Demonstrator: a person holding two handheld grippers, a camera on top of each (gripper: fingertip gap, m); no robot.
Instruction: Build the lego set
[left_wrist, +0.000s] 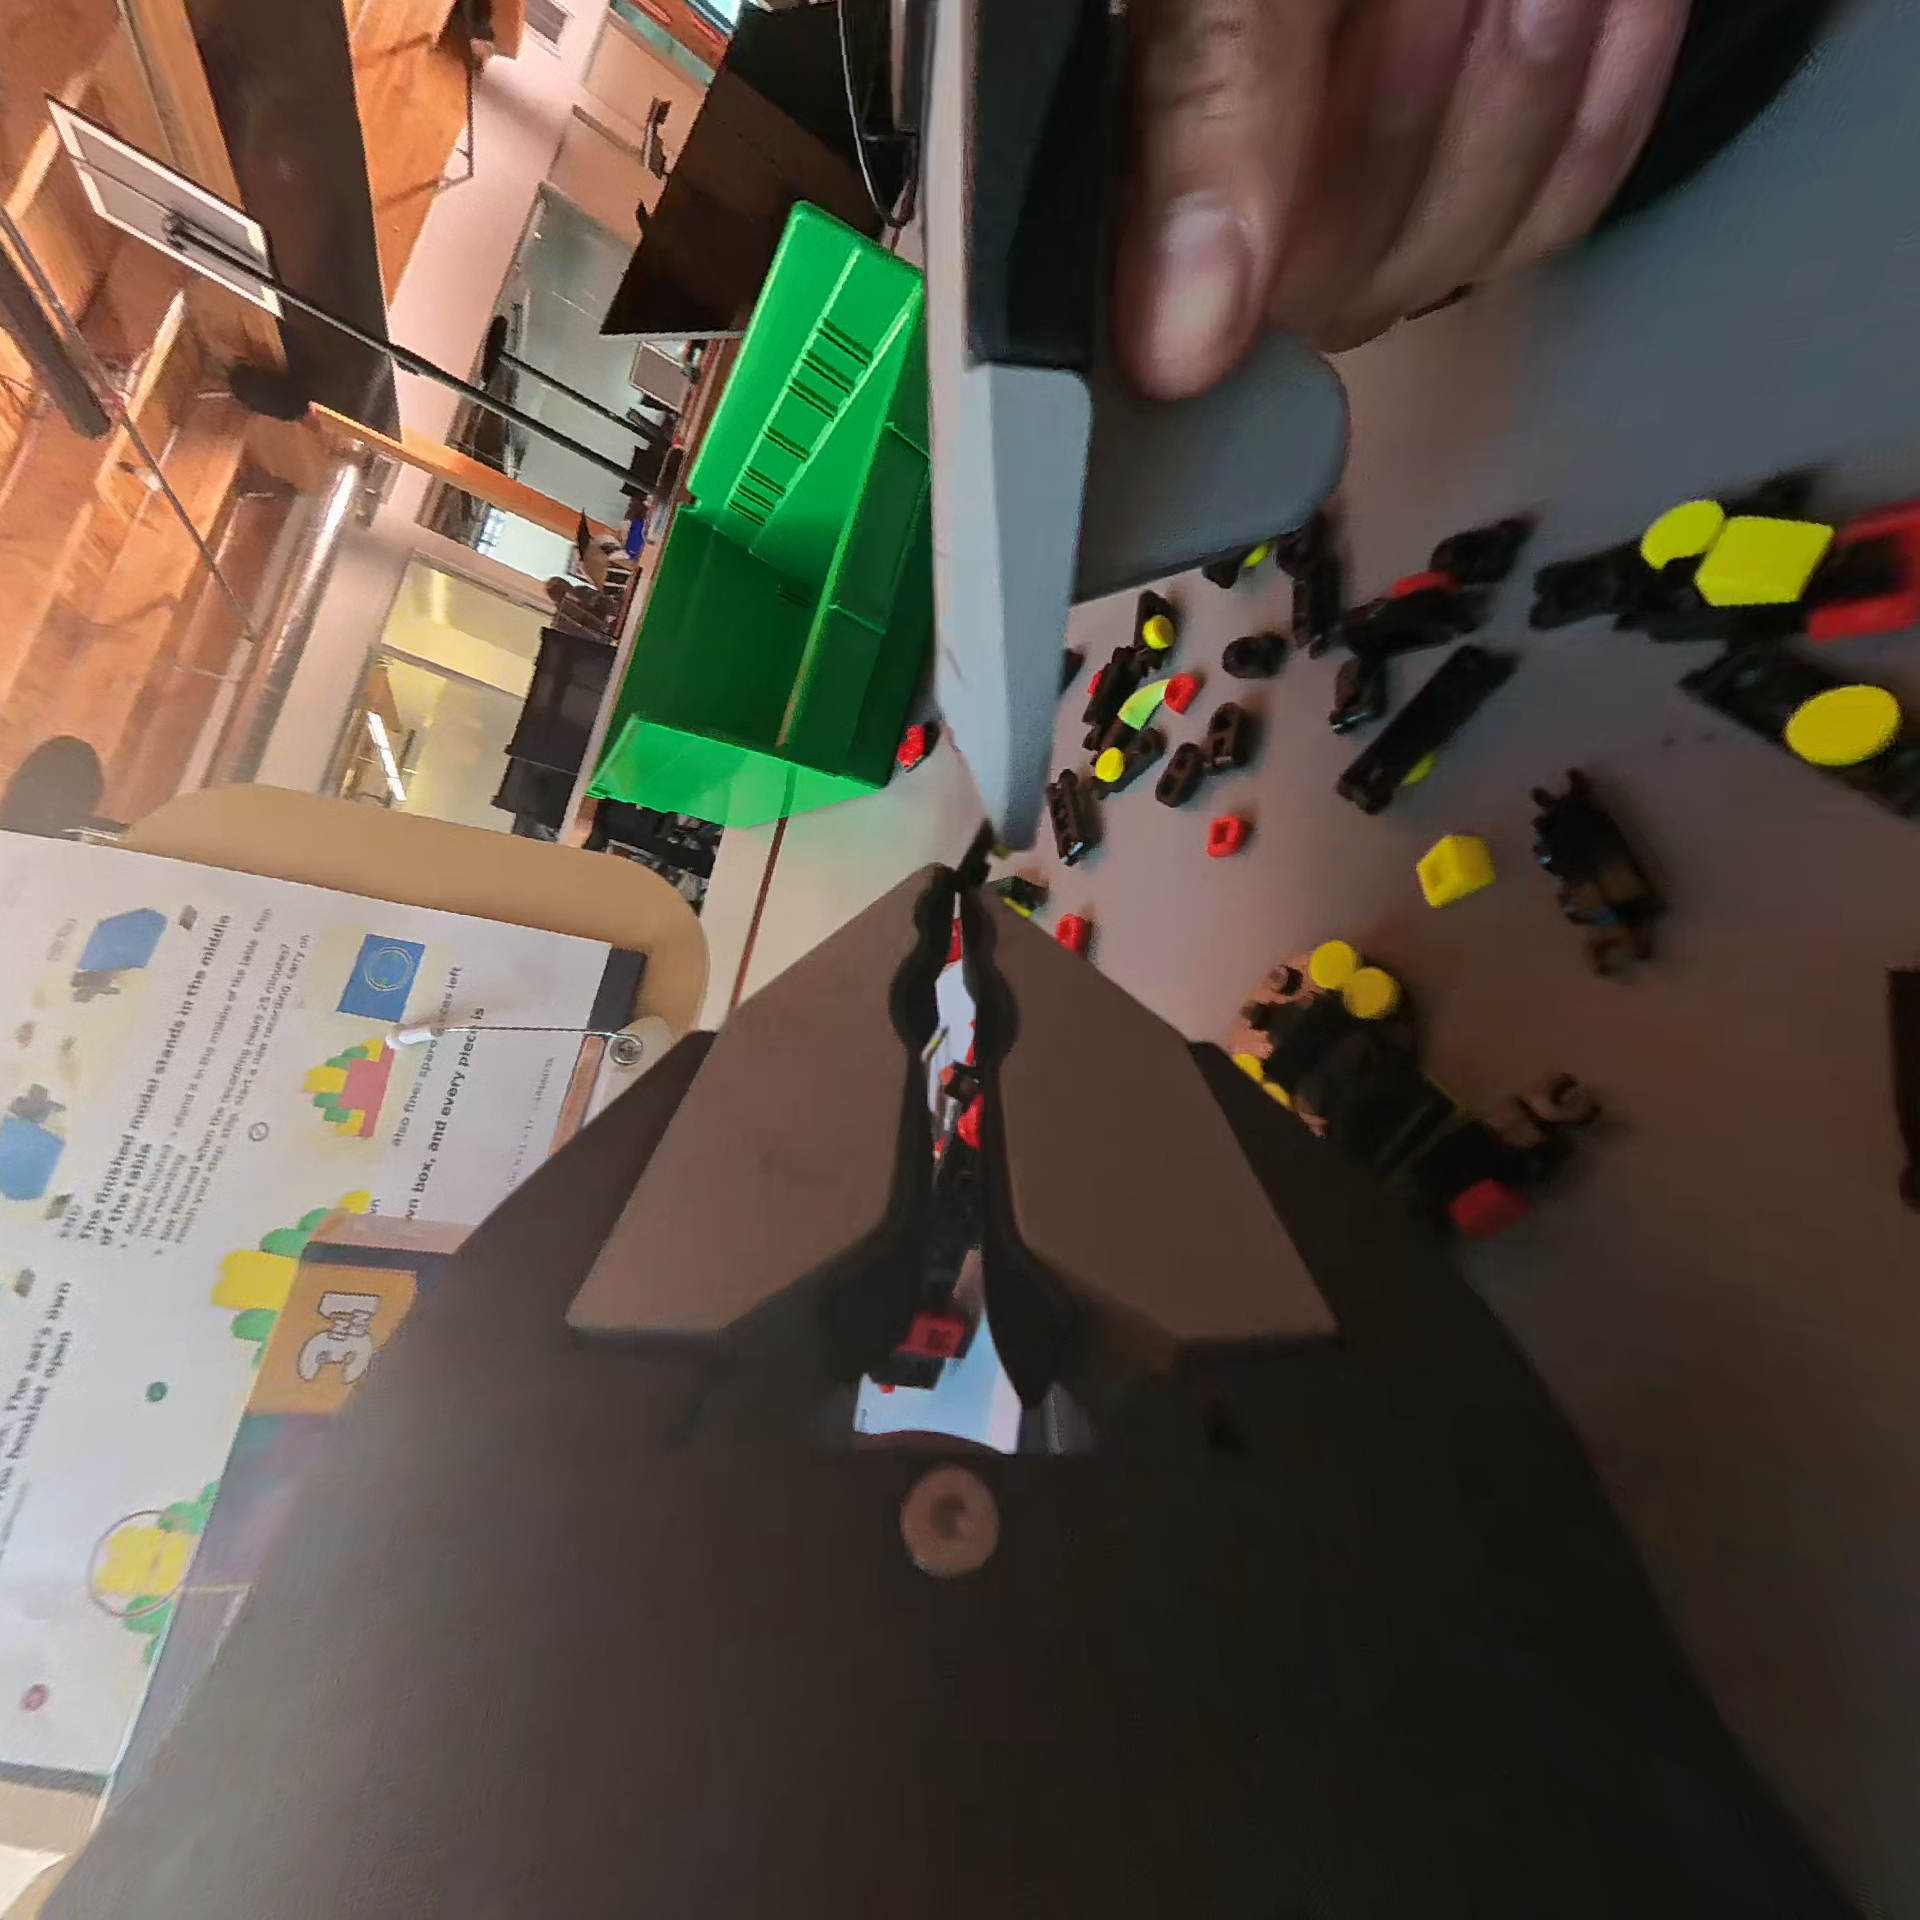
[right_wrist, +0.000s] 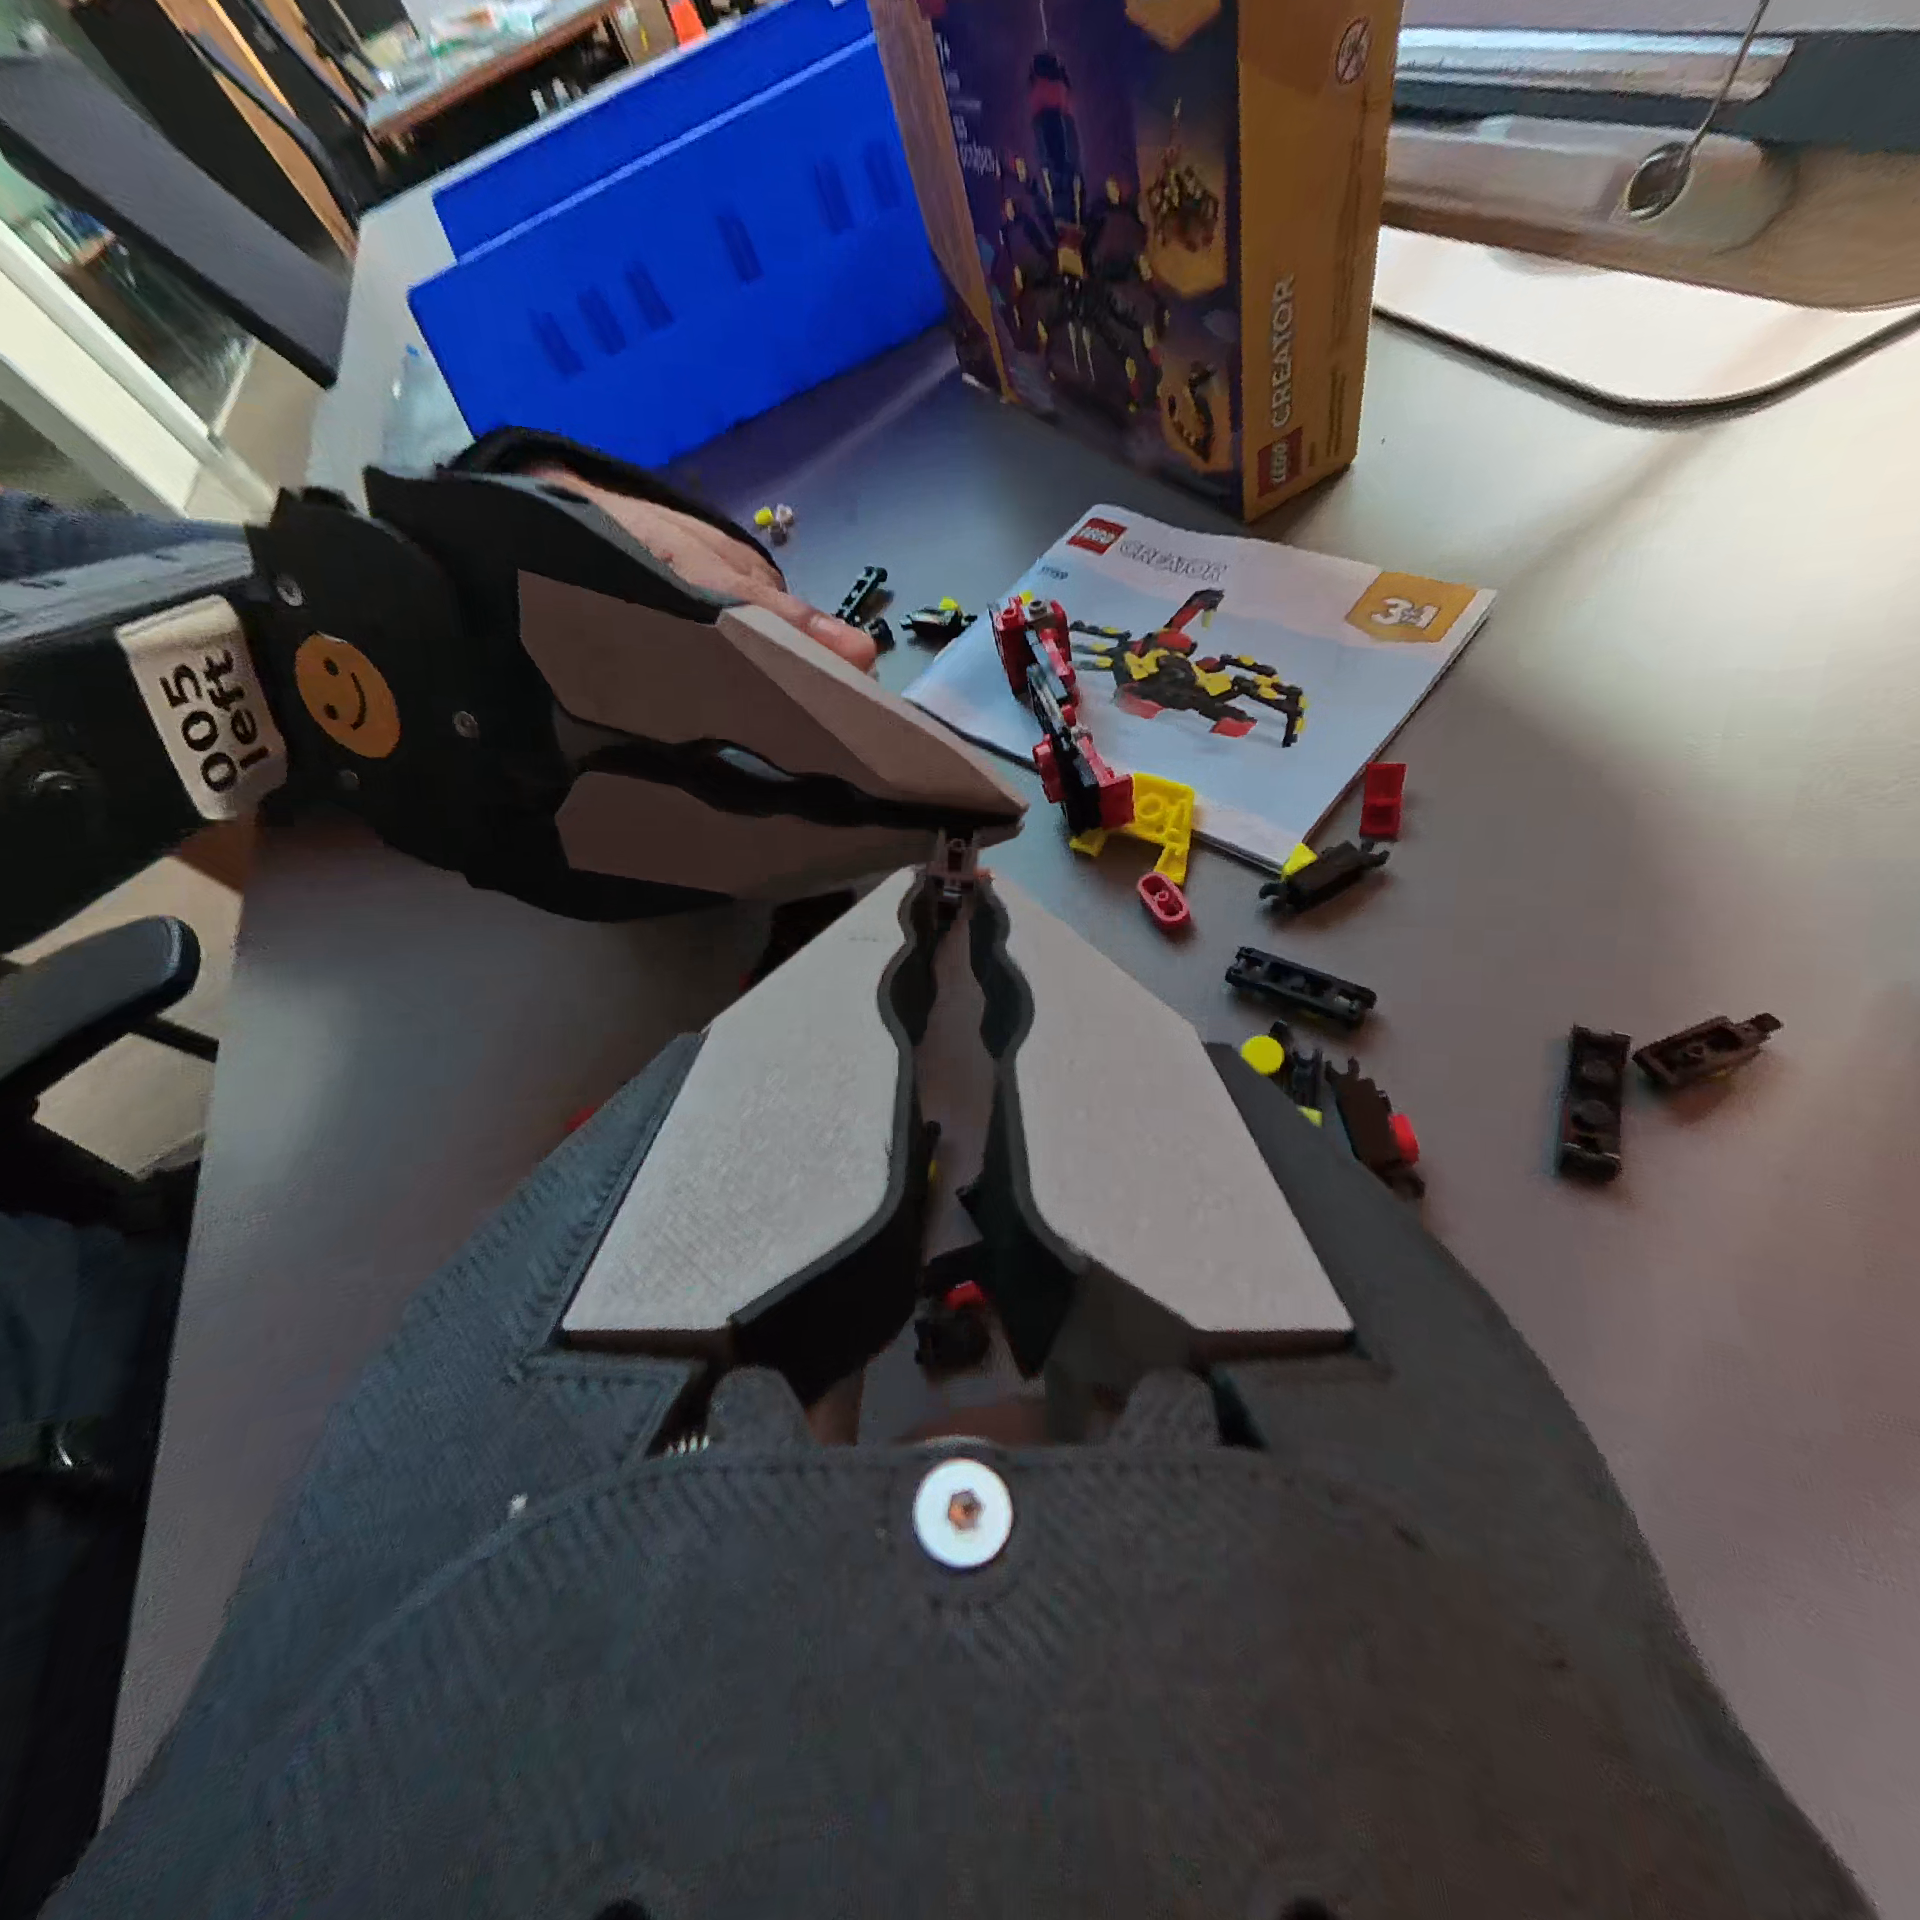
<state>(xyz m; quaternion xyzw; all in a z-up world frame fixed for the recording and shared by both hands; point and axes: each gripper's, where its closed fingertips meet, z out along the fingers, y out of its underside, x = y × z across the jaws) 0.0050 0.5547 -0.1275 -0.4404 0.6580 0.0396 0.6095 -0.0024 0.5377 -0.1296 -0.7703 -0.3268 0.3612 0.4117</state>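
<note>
My left gripper (left_wrist: 961, 883) and right gripper (right_wrist: 951, 883) meet tip to tip above the grey table (right_wrist: 1558, 1403). Both are shut on a small dark Lego piece (right_wrist: 951, 857), which also shows in the left wrist view (left_wrist: 974, 860). I cannot tell if it is one piece or two joined. The left gripper (right_wrist: 992, 821) comes in from the left in the right wrist view. The right gripper (left_wrist: 1003, 826), held by a hand (left_wrist: 1351, 156), comes from the top in the left wrist view. A red, black and yellow part-built model (right_wrist: 1081, 748) lies on the instruction booklet (right_wrist: 1299, 686).
Loose black, red and yellow pieces (left_wrist: 1455, 873) and small sub-assemblies (left_wrist: 1756, 582) are scattered on the table; more lie right of my right gripper (right_wrist: 1299, 987). The set's box (right_wrist: 1174, 239) and a blue bin (right_wrist: 675, 270) stand at the back. A green bin (left_wrist: 800, 540) and a printed sheet (left_wrist: 260, 1143) are beyond the left gripper. My left and right fingertips are right by each other.
</note>
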